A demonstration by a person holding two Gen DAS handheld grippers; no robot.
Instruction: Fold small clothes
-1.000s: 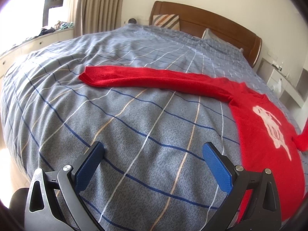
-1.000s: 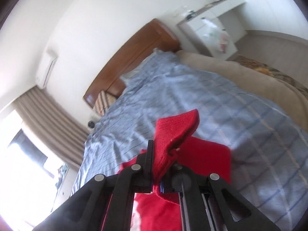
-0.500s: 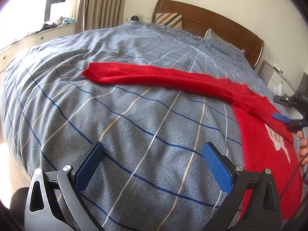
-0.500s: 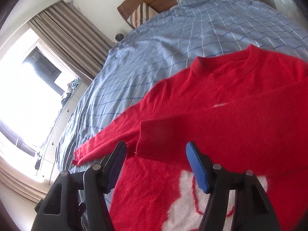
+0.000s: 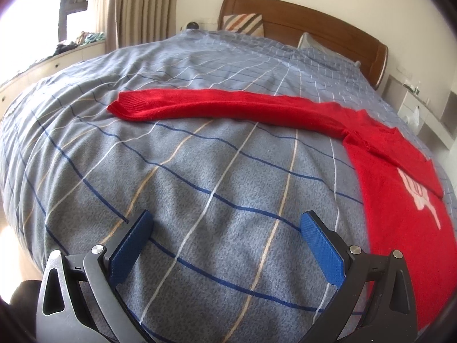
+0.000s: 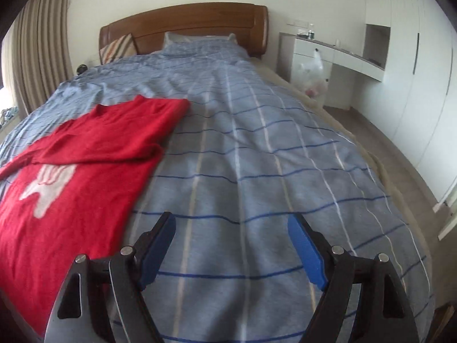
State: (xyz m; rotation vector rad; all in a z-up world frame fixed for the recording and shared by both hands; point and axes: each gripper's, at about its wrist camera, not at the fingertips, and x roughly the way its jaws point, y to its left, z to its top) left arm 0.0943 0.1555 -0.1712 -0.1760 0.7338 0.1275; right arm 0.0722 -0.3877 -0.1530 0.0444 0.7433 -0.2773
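Since the second before, the right gripper (image 6: 231, 225) had let go of the red cuff it had been pinching and swung away to hang above bare bedspread (image 6: 257, 148), its blue-padded fingers spread wide with nothing between them. Equally wide apart and empty, the left gripper (image 5: 225, 223) hovered over the bedspread (image 5: 185, 177) short of the sweater. Only the left wrist view showed the red sweater (image 5: 400, 200) with its unfolded sleeve (image 5: 214, 105), which ran straight out from the body, cuff pointing toward the curtained window (image 5: 137, 8). Only the right wrist view showed the other sleeve (image 6: 94, 151) folded across the chest just above the white motif (image 6: 45, 185), the collar pointing toward the wooden headboard (image 6: 185, 23). That view alone also held a plastic bag (image 6: 311, 77) hanging at the white desk (image 6: 328, 48) beside the headboard; its contents were too blurred to name.
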